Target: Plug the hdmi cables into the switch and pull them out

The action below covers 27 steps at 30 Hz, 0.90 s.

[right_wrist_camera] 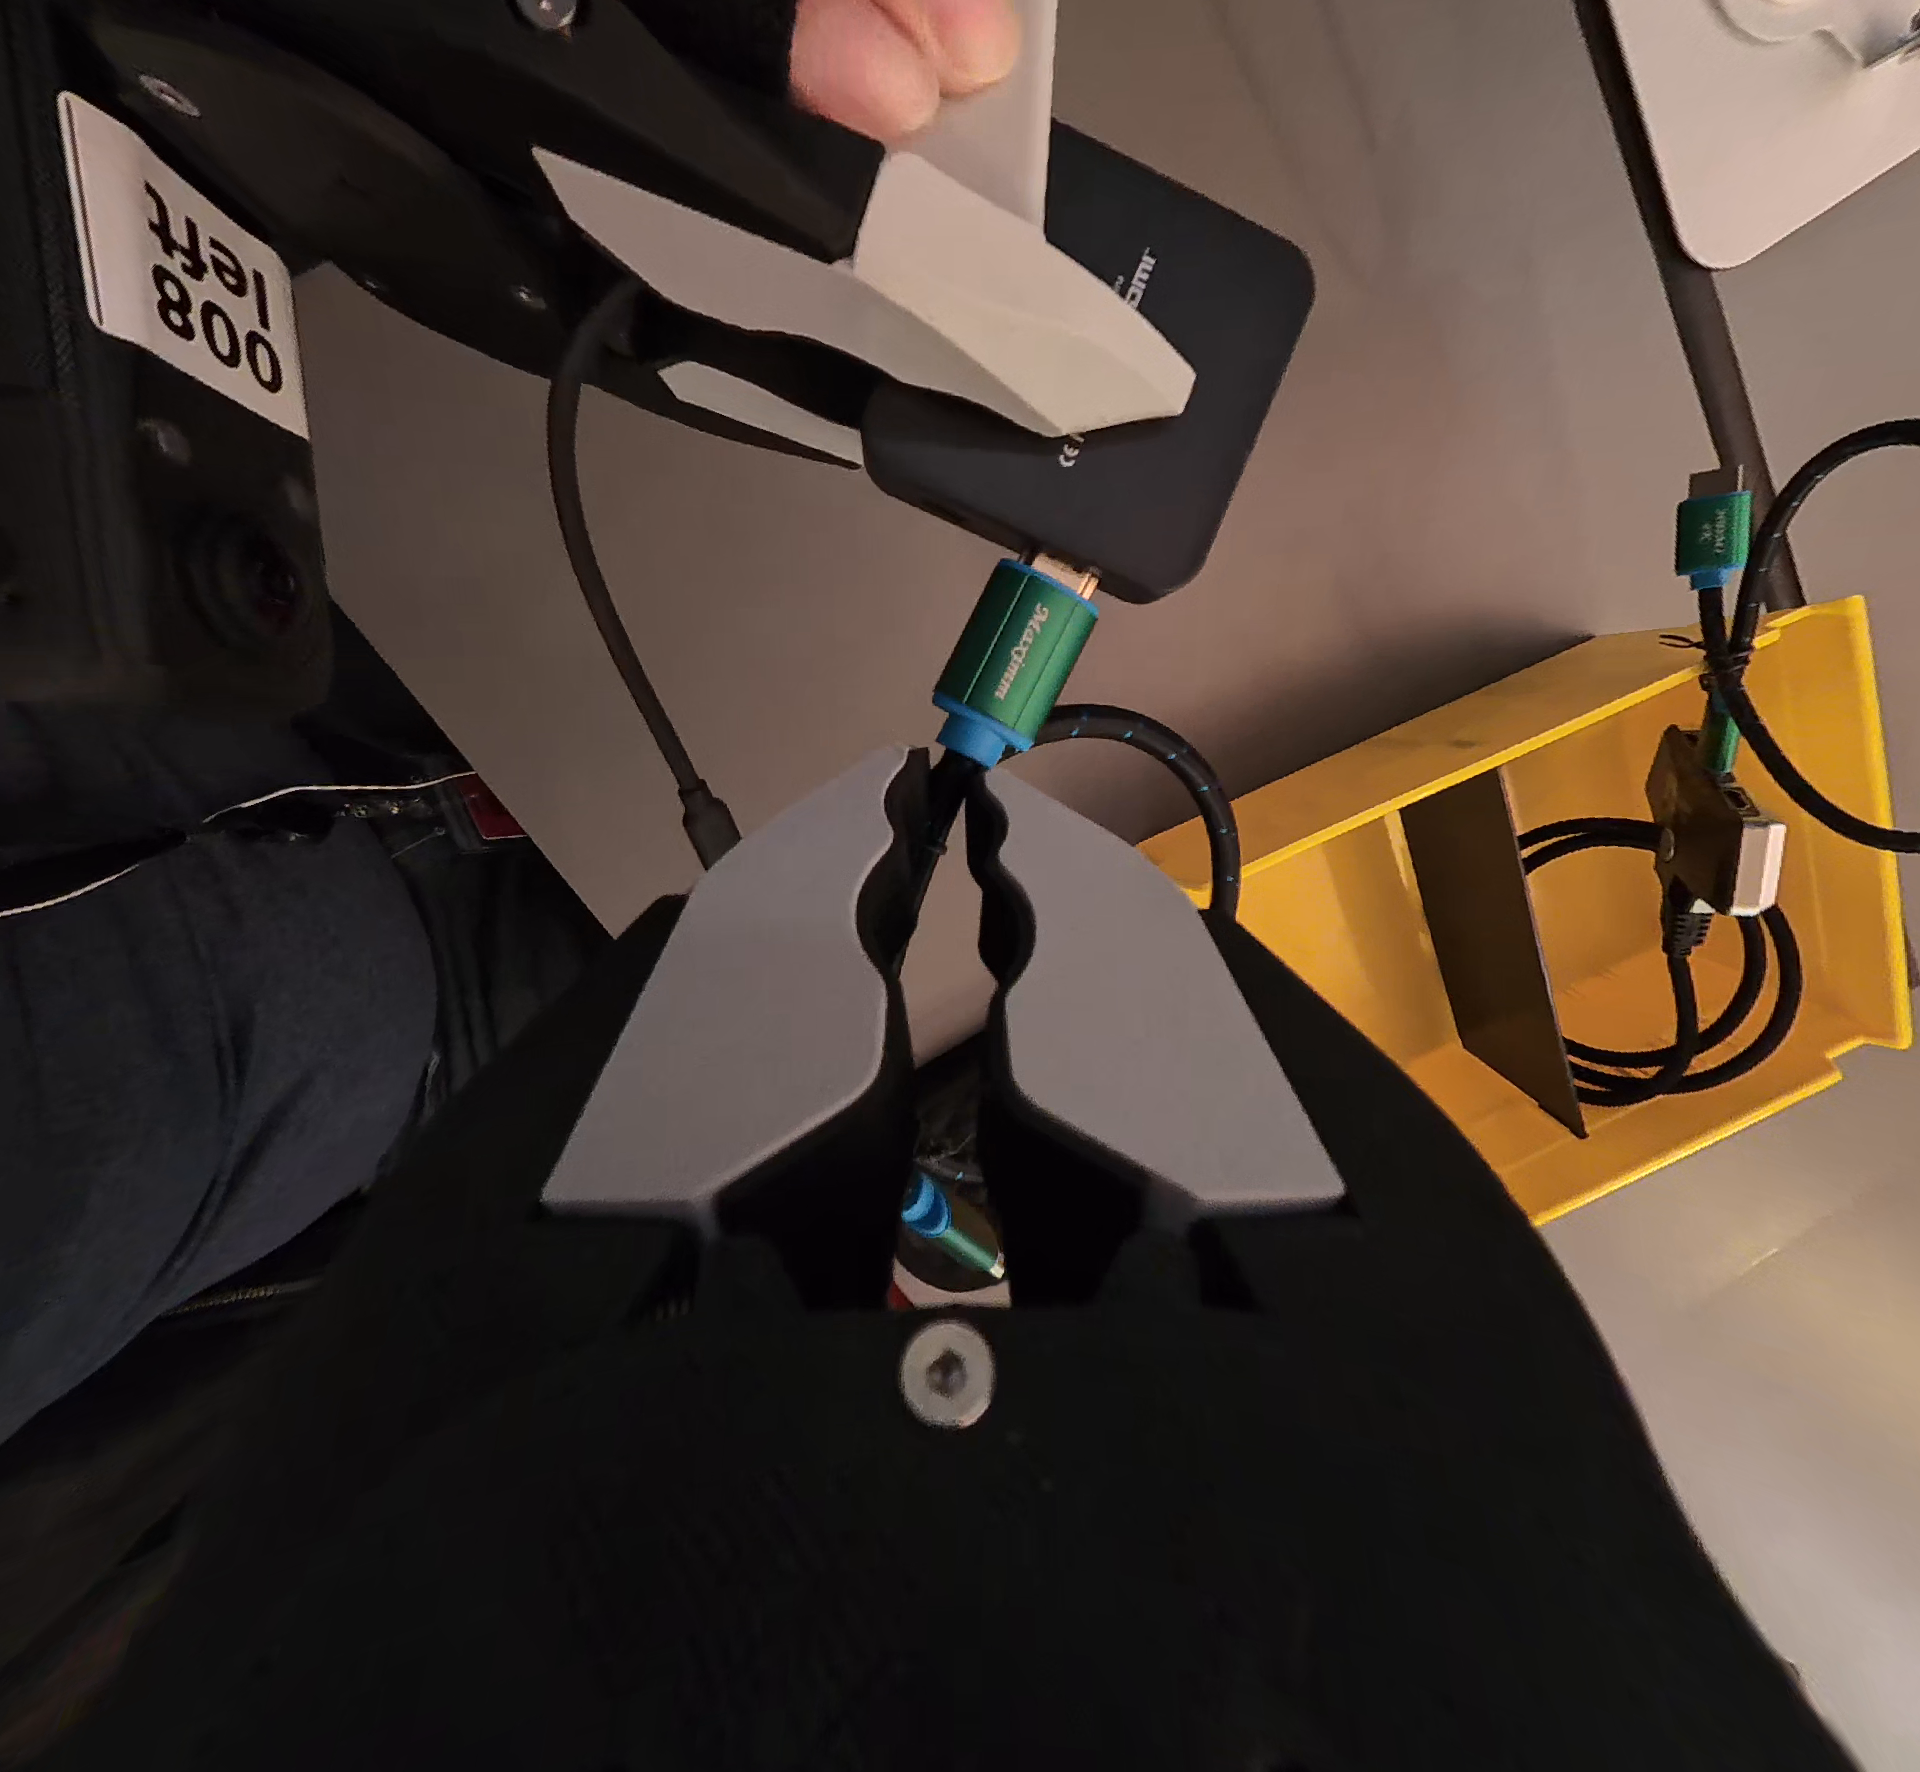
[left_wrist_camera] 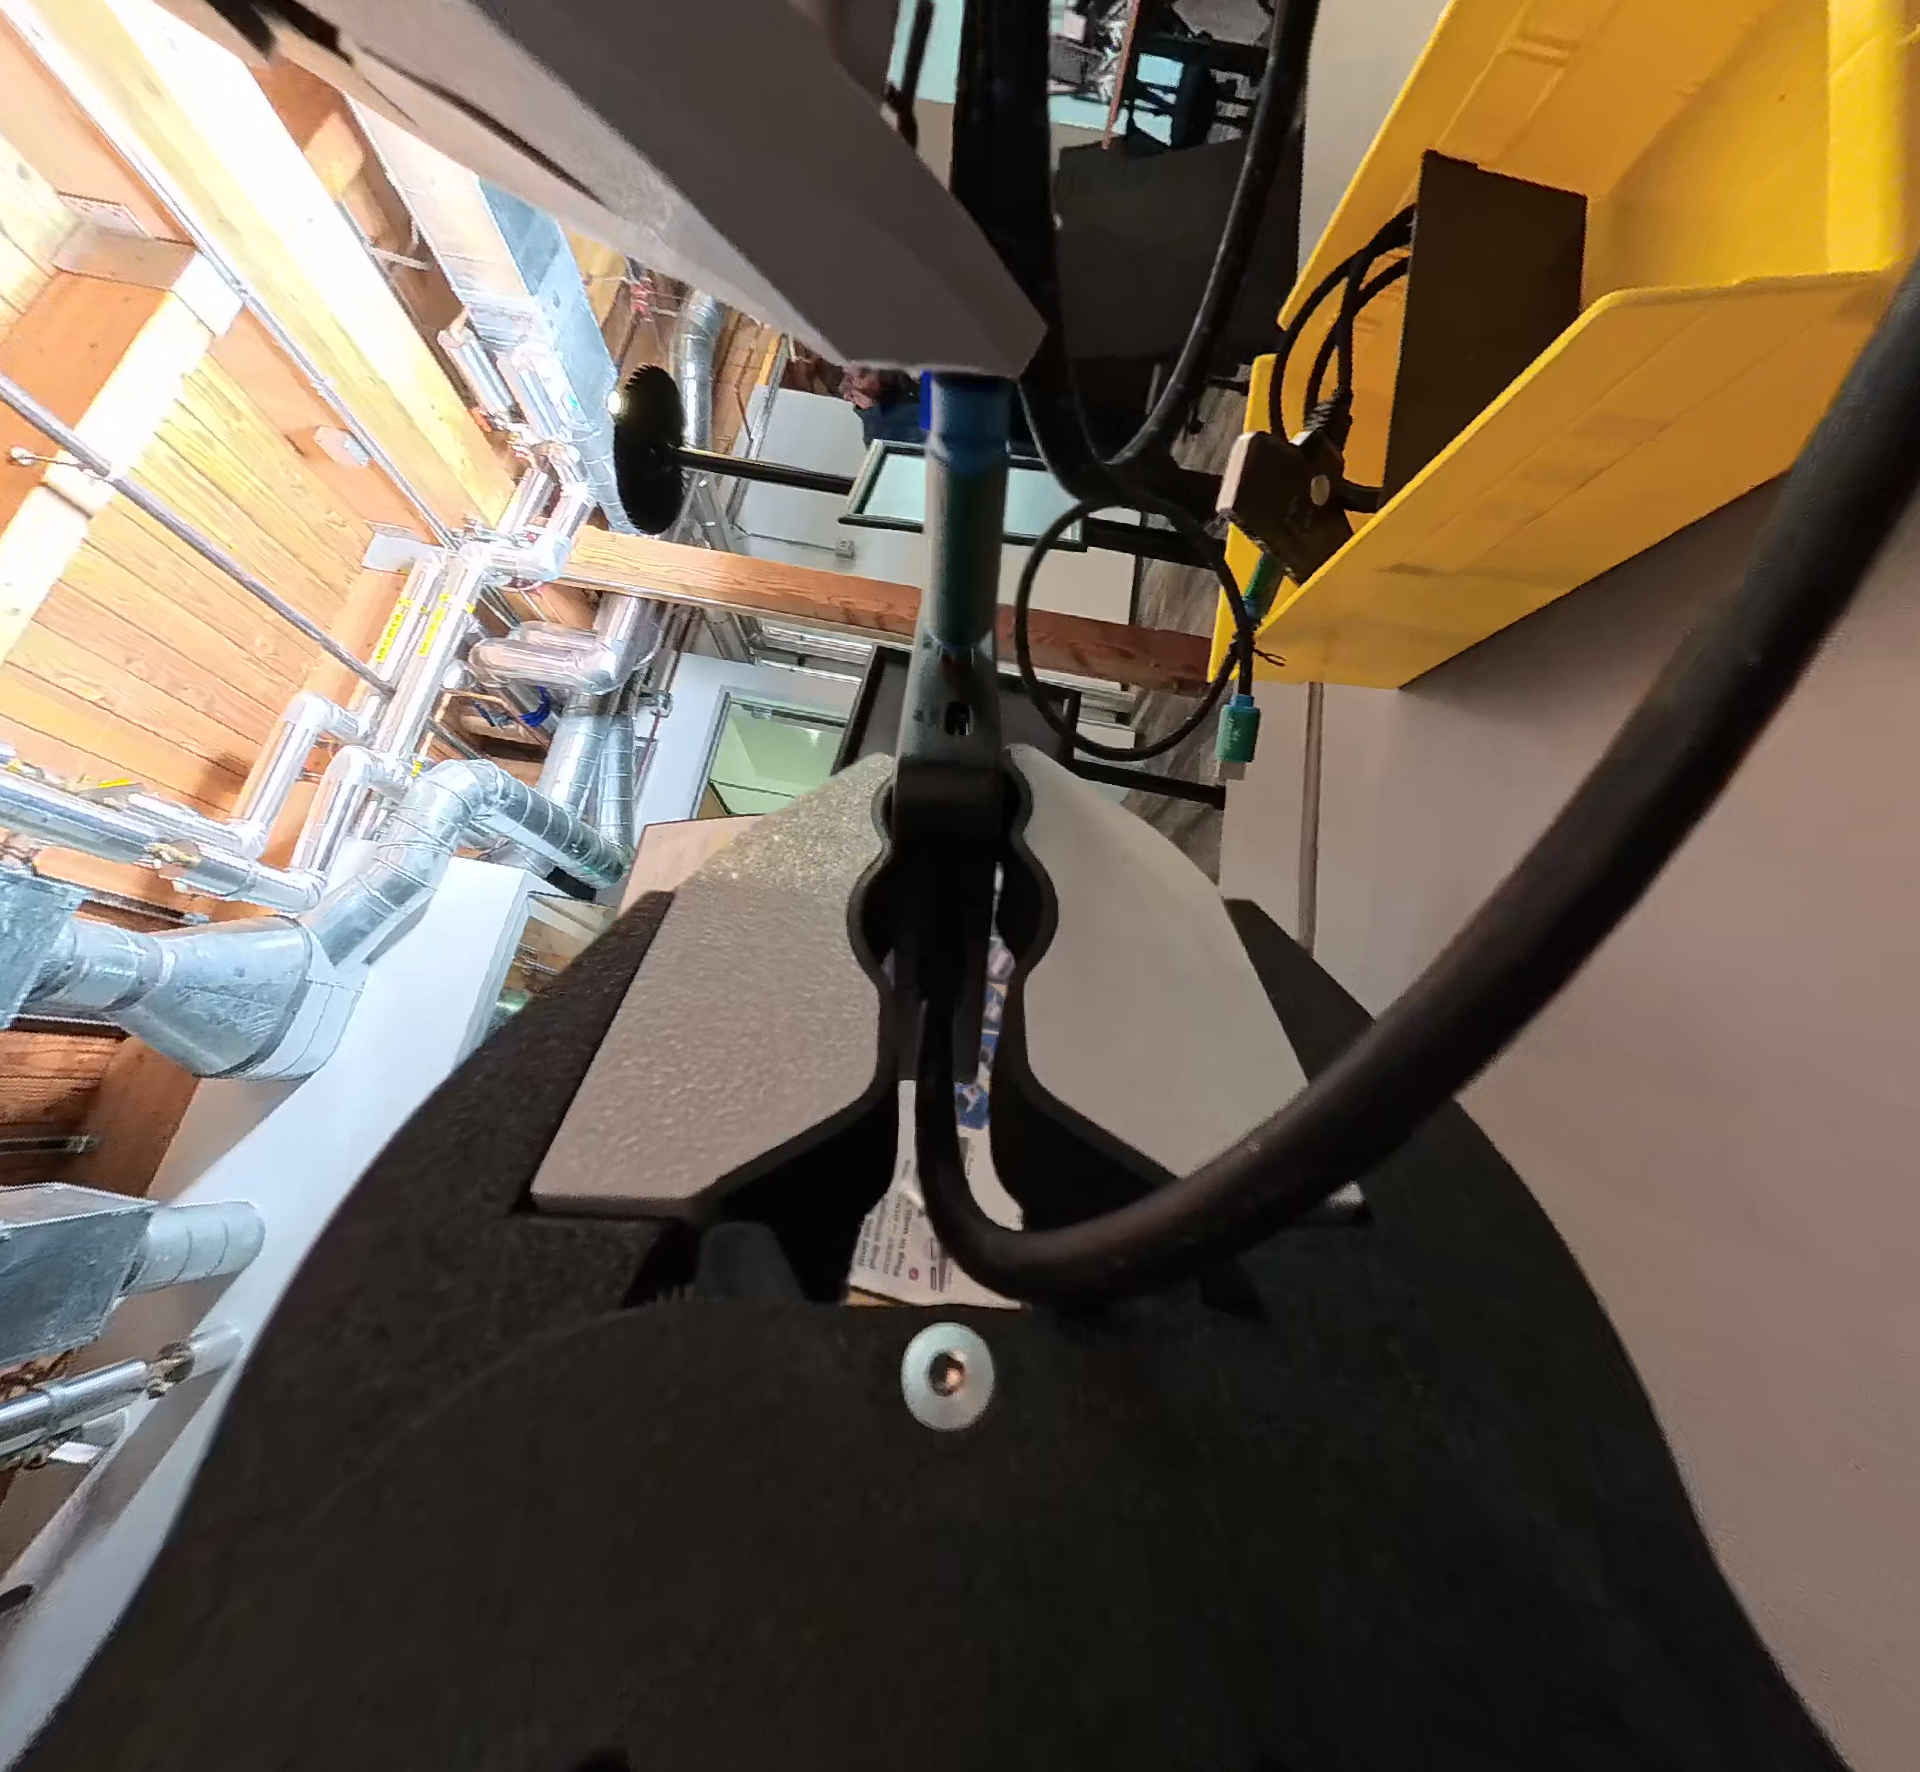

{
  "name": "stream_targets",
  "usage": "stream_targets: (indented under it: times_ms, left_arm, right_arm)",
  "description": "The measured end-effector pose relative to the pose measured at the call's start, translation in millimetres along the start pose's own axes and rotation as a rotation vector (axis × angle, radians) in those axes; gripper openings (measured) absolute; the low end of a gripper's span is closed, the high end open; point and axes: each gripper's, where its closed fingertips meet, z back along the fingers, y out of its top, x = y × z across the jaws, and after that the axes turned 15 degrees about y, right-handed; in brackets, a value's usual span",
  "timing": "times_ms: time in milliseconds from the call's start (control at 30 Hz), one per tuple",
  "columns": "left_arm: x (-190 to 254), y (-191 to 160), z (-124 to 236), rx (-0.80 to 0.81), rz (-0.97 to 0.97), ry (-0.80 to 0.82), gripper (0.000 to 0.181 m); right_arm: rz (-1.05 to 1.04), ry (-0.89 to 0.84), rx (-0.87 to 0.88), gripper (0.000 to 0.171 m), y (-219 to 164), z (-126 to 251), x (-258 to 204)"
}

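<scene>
My left gripper (left_wrist_camera: 945,777) is shut on the black HDMI switch (left_wrist_camera: 940,714), seen edge-on between its pads. In the right wrist view it (right_wrist_camera: 1101,309) grips the switch (right_wrist_camera: 1174,413) across its flat faces. My right gripper (right_wrist_camera: 951,797) is shut on the braided cable just behind a green and blue HDMI plug (right_wrist_camera: 1013,657). The plug's gold tip sits partly in a port on the switch's edge. The plug (left_wrist_camera: 961,496) also shows in the left wrist view, under a grey finger (left_wrist_camera: 727,195) of the right gripper. The switch's own black cable (left_wrist_camera: 1455,943) curls off to the side.
A yellow bin (right_wrist_camera: 1330,891) with a dark divider (right_wrist_camera: 1486,953) holds coiled braided cables and a small adapter (right_wrist_camera: 1714,839). A second green plug (right_wrist_camera: 1709,538) hangs over its edge. A white object (right_wrist_camera: 1766,112) lies on the grey table (right_wrist_camera: 1403,268). A person's leg (right_wrist_camera: 208,1047) is at the left. The gap from one gripper's tips to the other's is roughly 7 cm.
</scene>
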Motion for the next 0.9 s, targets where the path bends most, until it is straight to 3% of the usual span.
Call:
stream_targets:
  times_ms: [233,667,900]
  left_arm:
    - [-3.3,10.2,4.2,0.024,-0.053,0.017,0.013]
    - [-7.8,26.7,4.4,0.009,0.034,0.044,0.012]
    - [-17.8,23.5,0.3,-0.036,0.022,0.11,0.013]
  right_arm:
    - [0.038,-0.012,-0.023,0.005,-5.2,5.4,-6.2]
    - [0.124,-0.169,0.015,0.004,-10.2,21.2,-7.6]
    - [0.084,-0.231,0.195,0.006,-6.1,28.5,3.3]
